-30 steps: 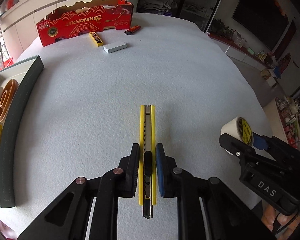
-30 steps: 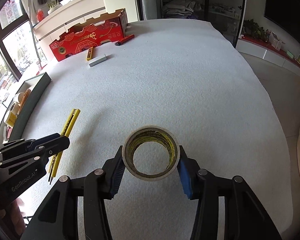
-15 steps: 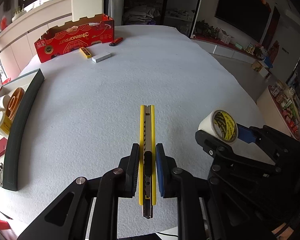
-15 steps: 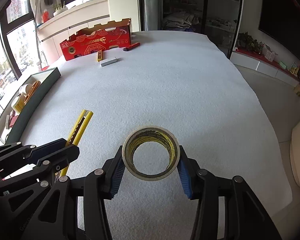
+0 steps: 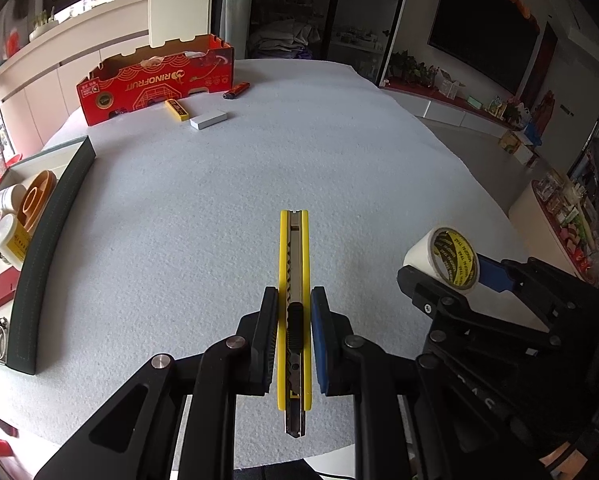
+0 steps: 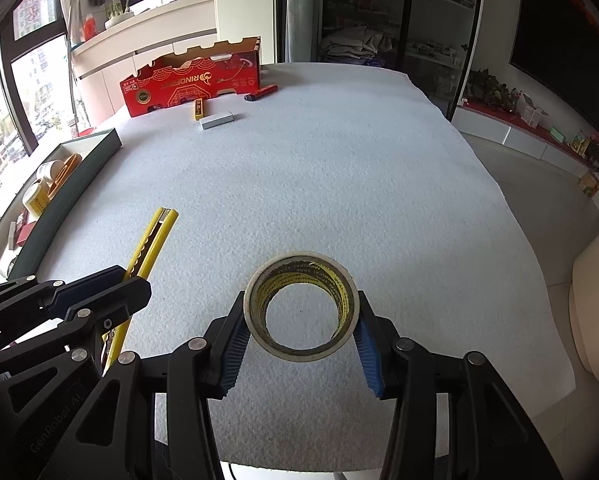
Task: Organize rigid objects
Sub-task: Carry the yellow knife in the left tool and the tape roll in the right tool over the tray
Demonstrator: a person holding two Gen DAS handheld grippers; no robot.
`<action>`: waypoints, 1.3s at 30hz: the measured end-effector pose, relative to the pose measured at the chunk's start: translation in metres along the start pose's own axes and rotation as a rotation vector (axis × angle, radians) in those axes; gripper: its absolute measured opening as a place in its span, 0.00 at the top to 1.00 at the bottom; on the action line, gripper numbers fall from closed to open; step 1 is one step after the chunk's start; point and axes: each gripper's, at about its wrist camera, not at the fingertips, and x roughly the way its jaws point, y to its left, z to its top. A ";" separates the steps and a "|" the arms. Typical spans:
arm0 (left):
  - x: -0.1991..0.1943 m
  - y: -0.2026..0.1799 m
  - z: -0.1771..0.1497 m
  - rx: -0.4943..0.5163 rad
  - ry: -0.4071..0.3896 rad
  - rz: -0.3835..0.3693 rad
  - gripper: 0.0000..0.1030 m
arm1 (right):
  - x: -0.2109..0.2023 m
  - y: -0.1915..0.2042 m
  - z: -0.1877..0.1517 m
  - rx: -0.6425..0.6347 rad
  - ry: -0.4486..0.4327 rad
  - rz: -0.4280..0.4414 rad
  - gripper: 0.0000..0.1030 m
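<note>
My left gripper (image 5: 294,300) is shut on a yellow utility knife (image 5: 294,264), held above the white table, its tip pointing away from me. The knife also shows in the right wrist view (image 6: 149,244). My right gripper (image 6: 301,320) is shut on a roll of beige tape (image 6: 301,316) with yellow and black print inside. The tape (image 5: 445,258) shows at the right of the left wrist view. Both grippers are side by side over the table's near edge.
A dark green tray (image 5: 55,232) at the left edge holds tape rolls, small jars and a hose clamp. At the far end stand a red cardboard box (image 5: 159,78), a small yellow box (image 5: 177,109), a white block (image 5: 208,119) and a red lighter (image 5: 236,90).
Both grippers have risen and drawn back toward the near edge with their objects still held. The table looks farther below and more of the room shows.
</note>
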 end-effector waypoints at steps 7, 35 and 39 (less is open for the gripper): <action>-0.006 0.004 -0.001 -0.010 -0.014 -0.018 0.83 | -0.002 0.009 -0.002 -0.029 0.004 -0.012 0.52; -0.084 0.129 0.004 -0.302 -0.209 0.068 0.83 | -0.016 0.128 0.063 -0.303 -0.062 0.082 0.52; -0.101 0.158 0.002 -0.357 -0.242 0.133 0.83 | -0.019 0.163 0.079 -0.368 -0.094 0.126 0.52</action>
